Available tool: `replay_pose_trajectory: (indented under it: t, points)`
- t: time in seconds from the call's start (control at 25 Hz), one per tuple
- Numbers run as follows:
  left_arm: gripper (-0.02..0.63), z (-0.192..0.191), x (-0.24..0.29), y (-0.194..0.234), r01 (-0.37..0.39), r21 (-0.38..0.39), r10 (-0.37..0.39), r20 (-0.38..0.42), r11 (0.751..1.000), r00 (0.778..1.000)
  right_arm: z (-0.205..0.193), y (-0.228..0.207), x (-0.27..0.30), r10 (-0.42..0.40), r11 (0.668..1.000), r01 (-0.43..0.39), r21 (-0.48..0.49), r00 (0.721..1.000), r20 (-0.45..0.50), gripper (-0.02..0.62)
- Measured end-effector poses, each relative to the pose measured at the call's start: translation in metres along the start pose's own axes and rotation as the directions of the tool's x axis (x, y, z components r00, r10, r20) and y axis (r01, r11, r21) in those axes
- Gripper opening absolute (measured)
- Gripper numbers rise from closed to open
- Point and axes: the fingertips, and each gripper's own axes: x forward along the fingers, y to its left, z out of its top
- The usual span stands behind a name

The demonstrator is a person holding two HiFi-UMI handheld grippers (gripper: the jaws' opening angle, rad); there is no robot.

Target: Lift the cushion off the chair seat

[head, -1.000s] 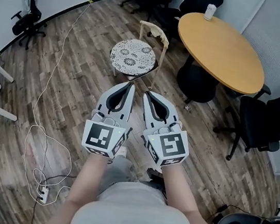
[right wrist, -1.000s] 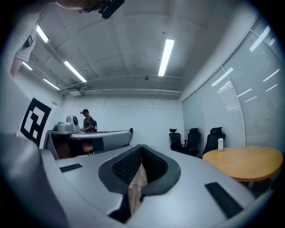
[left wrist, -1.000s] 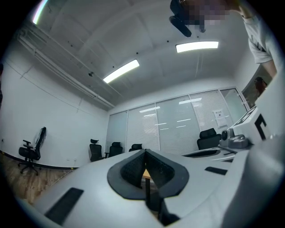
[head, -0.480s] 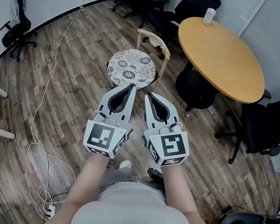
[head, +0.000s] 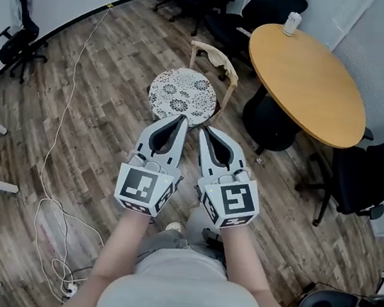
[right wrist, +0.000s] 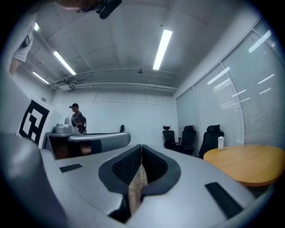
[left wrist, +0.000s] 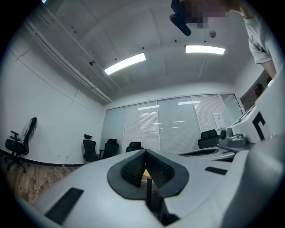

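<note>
Head view: left gripper (head: 182, 118) and right gripper (head: 202, 128) both closed and empty, cushion (head: 182, 96) ahead of and below their tips on the chair (head: 218, 55); best to open wide before reaching for opposite edges.

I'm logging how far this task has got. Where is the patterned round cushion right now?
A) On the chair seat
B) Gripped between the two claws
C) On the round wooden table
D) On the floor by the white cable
A: the cushion lies flat on the seat of the chair, while the left claw and the right claw are both shut with nothing held.
</note>
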Motion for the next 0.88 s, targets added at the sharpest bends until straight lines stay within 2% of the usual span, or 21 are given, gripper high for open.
replay_pose_trajectory:
  t: [0.48, 0.88]
  points:
    - [0.002, -0.017, 0.039, 0.023, -0.007, -0.015, 0.007, -0.013, 1.0, 1.0, -0.013, -0.024, 0.039, 0.017, 1.0, -0.017, 0.011, 1.0, -0.012, 0.026]
    - [0.002, -0.041, 0.104, 0.064, -0.031, 0.003, 0.031, -0.057, 1.0, 0.998, -0.031, -0.079, 0.104, 0.033, 0.999, -0.032, 0.044, 0.999, -0.018, 0.026]
